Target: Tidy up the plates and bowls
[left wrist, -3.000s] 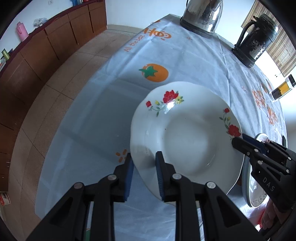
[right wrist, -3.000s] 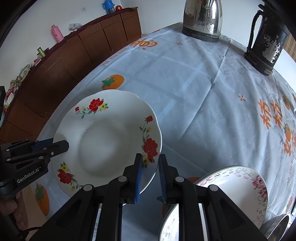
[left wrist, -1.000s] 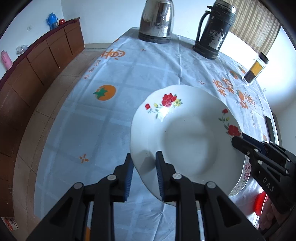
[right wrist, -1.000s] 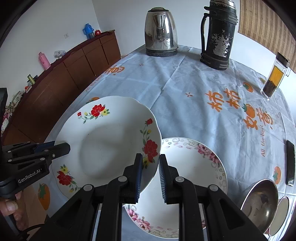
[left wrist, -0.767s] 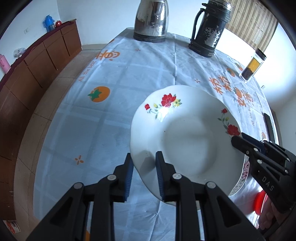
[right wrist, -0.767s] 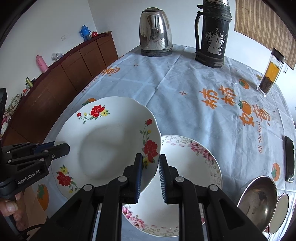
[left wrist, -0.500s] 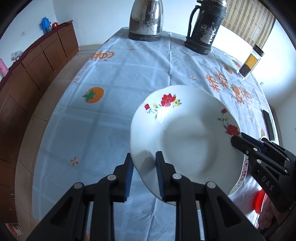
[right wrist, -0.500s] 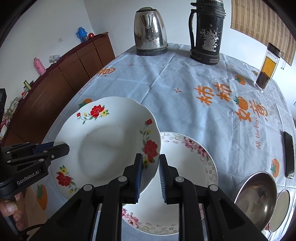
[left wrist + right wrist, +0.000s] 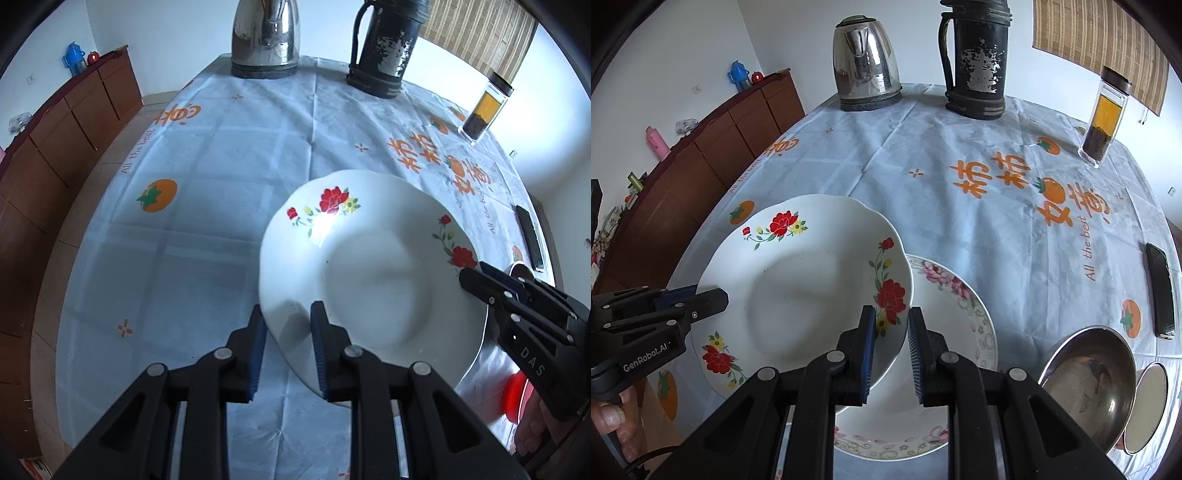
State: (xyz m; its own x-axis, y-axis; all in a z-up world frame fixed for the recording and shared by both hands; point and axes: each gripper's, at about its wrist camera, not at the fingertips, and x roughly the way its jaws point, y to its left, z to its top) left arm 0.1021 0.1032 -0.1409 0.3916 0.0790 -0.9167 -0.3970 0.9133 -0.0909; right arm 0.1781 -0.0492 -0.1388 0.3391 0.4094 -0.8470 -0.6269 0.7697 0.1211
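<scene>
The table (image 9: 960, 122), spread with its pale blue cloth of orange fruit prints, fills both views; against the frames of three seconds back, far more of its far end shows now, with the steel kettle (image 9: 866, 79) and the black flask (image 9: 975, 59) at the top centre of the right wrist view and the tea jar (image 9: 1106, 122) at upper right; I take this to mean the two hands have carried their load across the table toward the other crockery; the red-flowered plate (image 9: 798, 291) sits at centre left of the right wrist view and centre right of the left wrist view, held clear of the cloth and slightly tilted; since three seconds ago it has come to overlap the pink-flowered plate (image 9: 960, 306), which lies flat on the cloth at lower centre, its left part hidden under the carried one; the likely next step is to lower it there as a stack, though it is not yet over the middle; the steel bowl (image 9: 1089, 384) and a small dish (image 9: 1148, 406) wait at lower right, untouched; the left gripper (image 9: 286, 345) is clenched on the plate's near rim at lower centre of its own view, one pad under and one on top; the right gripper (image 9: 891, 354) pinches the opposite rim beside the big red flower, equally tight; neither grip has altered over the last second
</scene>
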